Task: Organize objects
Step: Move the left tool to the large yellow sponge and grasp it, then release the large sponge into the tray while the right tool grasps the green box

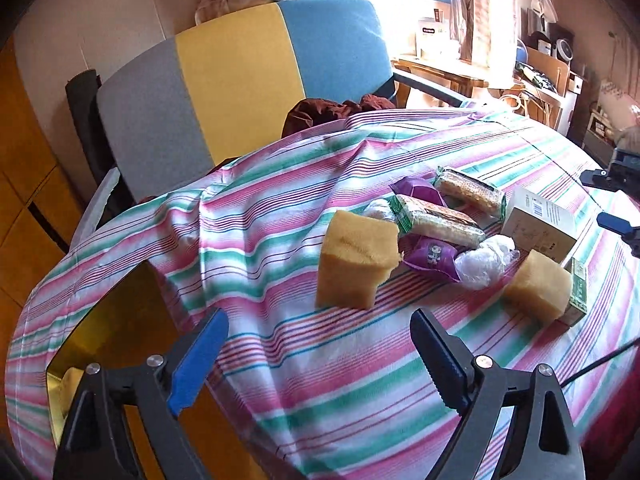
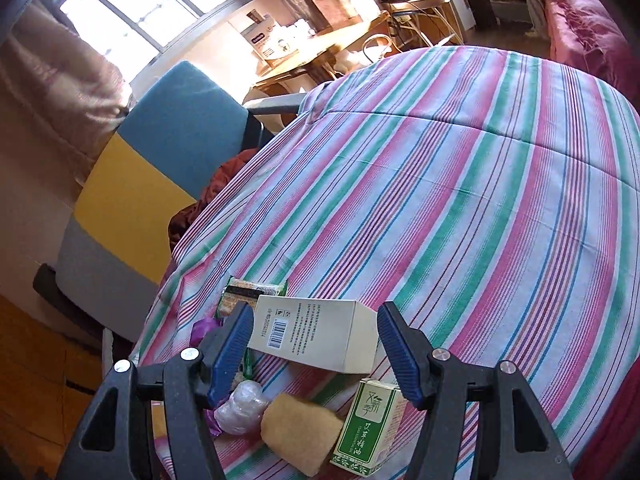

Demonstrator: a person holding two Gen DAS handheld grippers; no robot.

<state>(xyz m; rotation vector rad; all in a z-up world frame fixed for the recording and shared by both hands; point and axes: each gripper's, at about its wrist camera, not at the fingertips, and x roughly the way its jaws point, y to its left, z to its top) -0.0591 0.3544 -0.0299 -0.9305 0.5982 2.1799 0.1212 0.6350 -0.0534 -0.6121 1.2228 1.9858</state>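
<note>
Left wrist view is showing the left tongs [image 1: 316,360] gaping wide and empty at the bottom of the frame, hovering over the striped cloth [image 1: 280,352] on the tabletop. Right of centre, a sponge [image 1: 357,259] is leaning against cracker packs [image 1: 436,222], purple packets [image 1: 434,258] and a plastic wad [image 1: 482,260]; a second sponge [image 1: 538,290] is sitting lower right, touching a green box [image 1: 578,290]. A white box [image 1: 538,222] is lying just above it. Right wrist view is showing the right tongs [image 2: 316,344] spread wide around that white box [image 2: 316,334], with the fingers [image 2: 234,340] seeming just clear of it. A chair [image 1: 240,76] is standing in the upper left.
</note>
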